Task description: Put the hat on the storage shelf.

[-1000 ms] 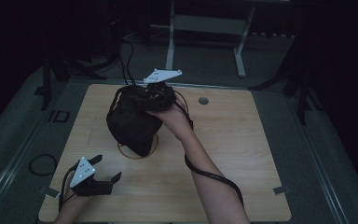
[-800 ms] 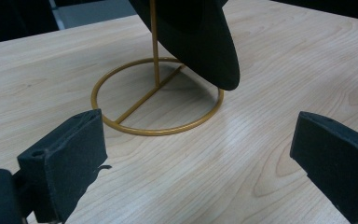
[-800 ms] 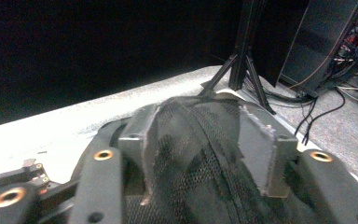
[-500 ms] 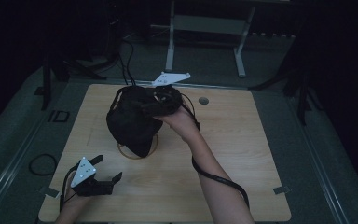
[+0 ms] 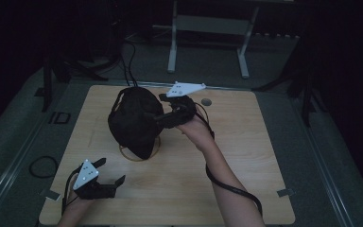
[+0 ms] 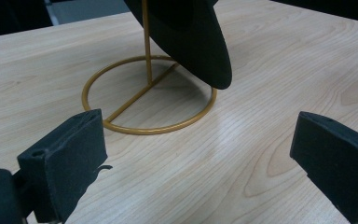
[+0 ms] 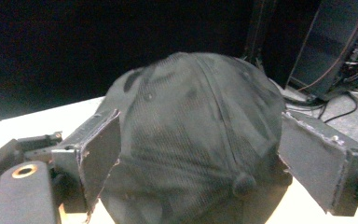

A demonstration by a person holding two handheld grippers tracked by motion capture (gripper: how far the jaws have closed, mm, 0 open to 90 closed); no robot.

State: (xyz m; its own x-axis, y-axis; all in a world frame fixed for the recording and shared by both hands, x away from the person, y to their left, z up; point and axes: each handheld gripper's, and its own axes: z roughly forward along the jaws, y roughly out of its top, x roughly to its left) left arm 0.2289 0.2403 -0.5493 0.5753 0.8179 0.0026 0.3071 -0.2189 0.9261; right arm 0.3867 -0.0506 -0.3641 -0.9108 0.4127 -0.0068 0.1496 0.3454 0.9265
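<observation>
A black cap (image 5: 132, 120) hangs tilted on a gold wire stand (image 5: 125, 152) at the table's middle left. My right gripper (image 5: 159, 111) points left at the cap's right side, open, one jaw on each side of the crown. In the right gripper view the cap (image 7: 200, 130) bulges between the spread jaws of this gripper (image 7: 200, 158), its top button low in the gap. My left gripper (image 5: 111, 171) rests open near the front left corner. From the left gripper view, the stand's ring base (image 6: 149, 93) and the cap's brim (image 6: 191, 32) lie beyond the open gripper (image 6: 200, 154).
The light wooden table (image 5: 246, 156) has a round grommet hole (image 5: 206, 101) at the back. A cable (image 5: 231, 187) trails along the right forearm. A metal frame (image 5: 208, 42) and cords stand on the dark floor behind the table.
The right hand and its gripper have drifted right and slightly nearer, easing away from the cap's top. The cap and the left gripper stay put.
</observation>
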